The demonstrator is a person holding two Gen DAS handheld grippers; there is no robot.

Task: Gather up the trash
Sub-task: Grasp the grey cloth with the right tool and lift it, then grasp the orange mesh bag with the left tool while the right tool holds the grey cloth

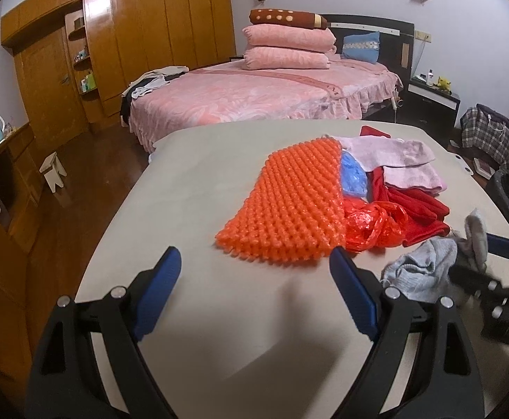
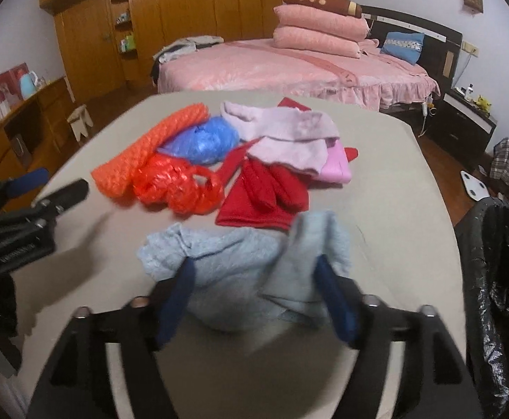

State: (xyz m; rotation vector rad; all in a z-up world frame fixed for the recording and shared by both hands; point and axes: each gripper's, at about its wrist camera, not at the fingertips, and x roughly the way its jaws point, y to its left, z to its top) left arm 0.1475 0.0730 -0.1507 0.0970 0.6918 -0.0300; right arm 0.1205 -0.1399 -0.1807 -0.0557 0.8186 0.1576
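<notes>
— Between the blue pads of the right gripper (image 2: 254,296): a pale blue-grey cloth (image 2: 240,272), soft, nubbly, crumpled. Jaws spread wide, not pinching; cloth lying loose on the beige table (image 2: 394,181). Edges smeared by blur.

— And the left gripper (image 1: 254,279)?

— Wide apart too, holding nothing, hanging over bare tabletop. Beyond it, an orange bubble-textured sheet (image 1: 289,202), knobbly and glossy, flat on the table.

— Other trash?

— Touching that sheet's right edge, a crinkled red plastic bag (image 2: 181,188), shiny, knotted into loops; behind it a blue plastic wad (image 2: 202,143). Beside these, fuzzy red fabric (image 2: 264,195) and pale pink towelling (image 2: 289,136), folded, overlapping, lower layers hidden.

— Bin?

— At the table's right edge, a black bin liner (image 2: 499,265), wrinkled, cut off by the frame; inside not visible.
</notes>
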